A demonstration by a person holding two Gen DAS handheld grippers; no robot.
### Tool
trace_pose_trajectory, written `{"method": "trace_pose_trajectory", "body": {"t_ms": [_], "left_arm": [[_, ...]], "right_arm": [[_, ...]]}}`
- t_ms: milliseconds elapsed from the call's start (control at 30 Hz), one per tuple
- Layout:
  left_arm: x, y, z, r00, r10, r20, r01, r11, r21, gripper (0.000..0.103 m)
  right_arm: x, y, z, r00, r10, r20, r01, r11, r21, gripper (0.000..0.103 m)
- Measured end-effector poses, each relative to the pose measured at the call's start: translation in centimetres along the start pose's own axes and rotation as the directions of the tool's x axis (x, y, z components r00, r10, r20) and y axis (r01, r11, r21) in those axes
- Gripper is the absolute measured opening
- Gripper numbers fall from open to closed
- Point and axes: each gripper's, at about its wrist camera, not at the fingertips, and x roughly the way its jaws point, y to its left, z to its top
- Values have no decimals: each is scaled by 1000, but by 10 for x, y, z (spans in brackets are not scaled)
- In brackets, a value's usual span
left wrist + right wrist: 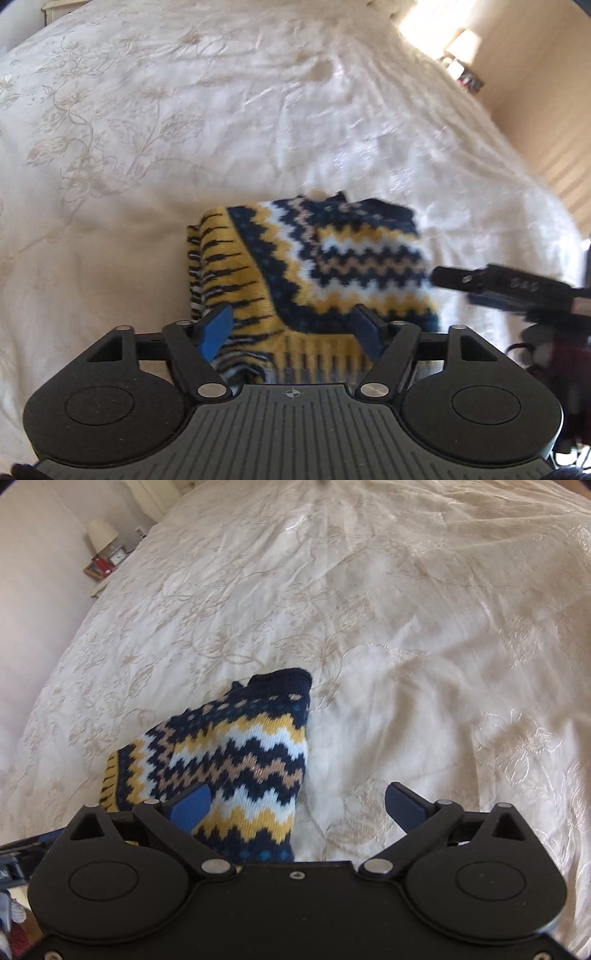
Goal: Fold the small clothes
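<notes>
Between the spread blue fingers of the left gripper (290,330) lies the near edge of a small knitted sweater (314,266), and the jaws stand wide apart, gripping nothing. The fingers (216,330) hover over the yellow and navy ribbed band at the sweater's near side; whether they touch the knit cannot be told. The sweater is folded into a compact bundle, with zigzag bands of navy, yellow, white and tan across its top, and it rests on a cream bedspread (184,129) embroidered with a floral pattern. To the right of the bundle the black body of the right gripper (517,288) reaches in from the side, blurred.

From the right wrist view, the right gripper (304,806) is also released, its jaws wide. Its left finger (190,805) sits over the sweater (236,753), while the other hangs above bare bedspread (406,627). The sweater's dark navy edge points away from the camera.

Far off at the left of this view, beside the bed, a lamp (101,533) and a small clock (117,556) stand on a nightstand (98,589).
</notes>
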Motion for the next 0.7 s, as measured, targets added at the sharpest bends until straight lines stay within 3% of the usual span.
{"method": "trace_pose_trajectory", "body": {"t_ms": [133, 167, 300, 533, 700], "left_arm": [[14, 20, -7, 992, 104, -66, -102, 994, 31, 74], [18, 26, -10, 991, 109, -82, -107, 994, 28, 82], [23, 41, -16, 989, 92, -113, -92, 996, 3, 95], [23, 45, -14, 990, 66, -124, -64, 998, 23, 96], [5, 43, -19, 994, 75, -84, -69, 995, 76, 96]], "right_arm": [[21, 3, -2, 995, -91, -50, 90, 996, -22, 102], [27, 4, -5, 992, -111, -62, 109, 993, -34, 102], [42, 9, -12, 984, -155, -91, 149, 986, -70, 102], [40, 20, -15, 978, -201, -60, 194, 976, -102, 102], [12, 30, -32, 988, -154, 30, 156, 981, -114, 102]]}}
